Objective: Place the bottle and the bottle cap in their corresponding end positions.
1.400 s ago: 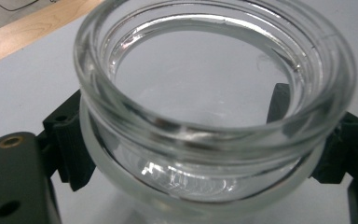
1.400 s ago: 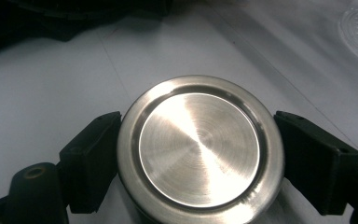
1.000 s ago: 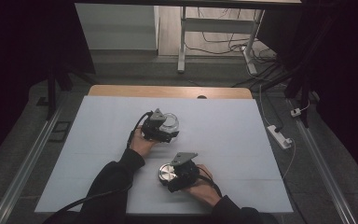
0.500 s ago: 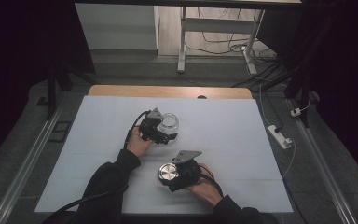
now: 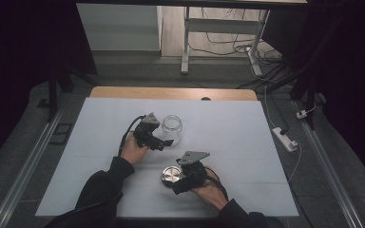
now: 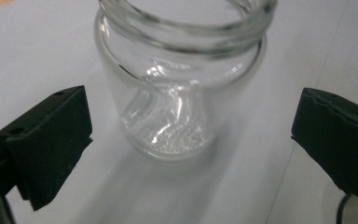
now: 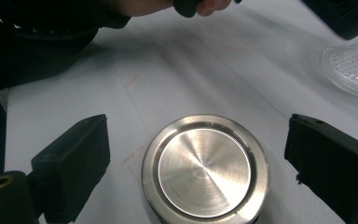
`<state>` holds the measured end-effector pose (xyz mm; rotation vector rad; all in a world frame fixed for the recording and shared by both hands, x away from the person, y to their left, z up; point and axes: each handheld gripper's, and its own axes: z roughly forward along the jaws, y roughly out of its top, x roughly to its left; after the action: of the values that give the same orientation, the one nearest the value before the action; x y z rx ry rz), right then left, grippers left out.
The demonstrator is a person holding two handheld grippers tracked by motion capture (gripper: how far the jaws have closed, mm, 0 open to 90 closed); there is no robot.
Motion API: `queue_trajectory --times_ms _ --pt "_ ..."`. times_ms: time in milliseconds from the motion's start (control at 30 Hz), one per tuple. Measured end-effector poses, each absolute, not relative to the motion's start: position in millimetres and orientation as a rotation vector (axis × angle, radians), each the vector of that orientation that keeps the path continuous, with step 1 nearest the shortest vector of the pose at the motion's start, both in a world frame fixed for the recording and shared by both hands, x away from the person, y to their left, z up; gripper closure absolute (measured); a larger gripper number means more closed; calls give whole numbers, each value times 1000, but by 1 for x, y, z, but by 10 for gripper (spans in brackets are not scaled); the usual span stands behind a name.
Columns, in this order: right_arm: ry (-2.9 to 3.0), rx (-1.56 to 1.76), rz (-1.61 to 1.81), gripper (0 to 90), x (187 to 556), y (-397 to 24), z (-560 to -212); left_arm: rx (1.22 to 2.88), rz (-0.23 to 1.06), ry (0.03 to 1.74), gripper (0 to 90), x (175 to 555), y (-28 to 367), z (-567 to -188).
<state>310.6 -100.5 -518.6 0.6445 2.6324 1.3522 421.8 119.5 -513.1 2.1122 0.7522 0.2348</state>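
Observation:
A clear glass jar (image 5: pixel 172 127) without a lid stands upright on the white table top (image 5: pixel 247 142). My left gripper (image 5: pixel 164 141) is just left of it and open. Its jaws have just been opening. In the left gripper view the jar (image 6: pixel 177 102) stands between and a little beyond the two pads, and neither pad touches it. A round steel lid (image 5: pixel 171 175) lies flat nearer the front. My right gripper (image 5: pixel 175 183) sits over it with its jaws just opening. In the right gripper view the lid (image 7: pixel 204 167) lies between the spread pads with a gap on each side.
The table's wooden far edge (image 5: pixel 171 93) runs behind the jar. A white power strip (image 5: pixel 285 138) lies on the floor to the right, and a metal rail (image 5: pixel 24 175) runs along the left. In the right gripper view the jar's base (image 7: pixel 354 70) is at upper right.
The left jaws have opened off the jar and the left gripper has drawn back a little to the left. The right jaws have spread wider around the lid. Jar and lid stay put.

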Motion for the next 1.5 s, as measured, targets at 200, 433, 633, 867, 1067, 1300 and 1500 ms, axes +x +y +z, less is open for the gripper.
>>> queue_trajectory --times_ms 200,433,633,867,1067,1300,1500 --pt "2628 668 1380 53 312 -104 -516 2101 191 730 0 416 124 -512" --pt "2607 689 1367 20 312 -111 -514 2096 138 721 0 409 125 -509" --pt "2600 697 1362 11 310 -115 -512 2098 126 711 0 401 123 -507" --pt "2576 691 1368 3 310 -122 -508 2131 144 711 0 390 123 -506" --pt "2552 689 1378 2 310 -128 -503 2120 128 698 0 381 127 -502" --pt "2539 693 1371 2 309 -134 -499 2128 91 676 0 371 127 -499" --pt "2544 685 1368 3 309 -140 -496 2109 86 677 0 361 131 -496"
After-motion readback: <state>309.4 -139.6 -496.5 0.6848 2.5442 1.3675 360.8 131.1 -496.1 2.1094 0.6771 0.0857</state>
